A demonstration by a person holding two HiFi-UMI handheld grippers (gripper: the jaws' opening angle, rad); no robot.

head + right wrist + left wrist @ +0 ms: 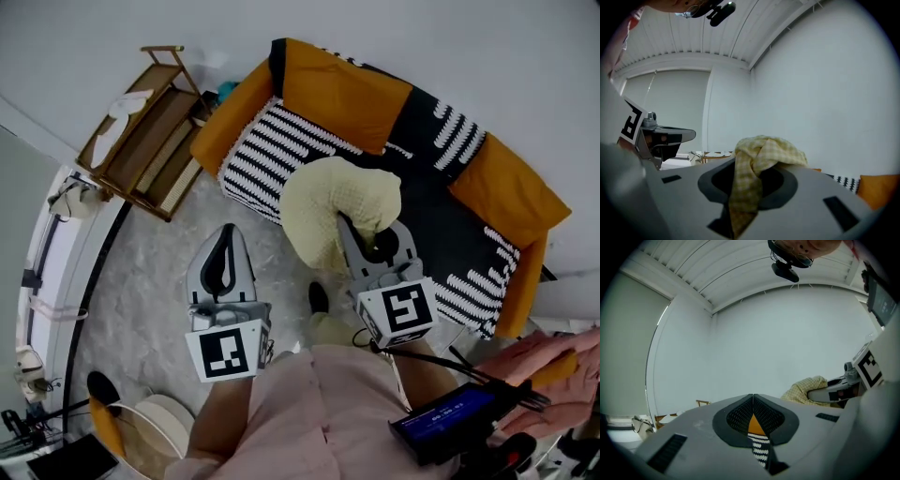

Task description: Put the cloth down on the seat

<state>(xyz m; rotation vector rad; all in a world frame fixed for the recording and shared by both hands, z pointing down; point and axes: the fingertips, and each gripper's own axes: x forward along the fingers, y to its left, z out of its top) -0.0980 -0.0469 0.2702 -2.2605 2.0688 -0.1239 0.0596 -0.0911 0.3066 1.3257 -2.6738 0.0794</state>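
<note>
A pale yellow checked cloth (330, 208) hangs bunched from my right gripper (372, 236), which is shut on it, above the front edge of the sofa seat (281, 150). In the right gripper view the cloth (761, 164) is pinched between the jaws and drapes over their tips. The seat is black with white stripes, with orange cushions (349, 94) behind it. My left gripper (221, 262) is held over the floor left of the cloth, shut with nothing in it. In the left gripper view the jaws meet at the tips (753, 397), and the cloth (806, 390) shows at the right.
A wooden shelf rack (141, 131) stands left of the sofa on the grey marbled floor (141, 281). A white window frame (56, 244) runs along the left. A person's hand (553, 375) and a blue-screened device (450, 417) are at the lower right. A round stool (159, 422) sits lower left.
</note>
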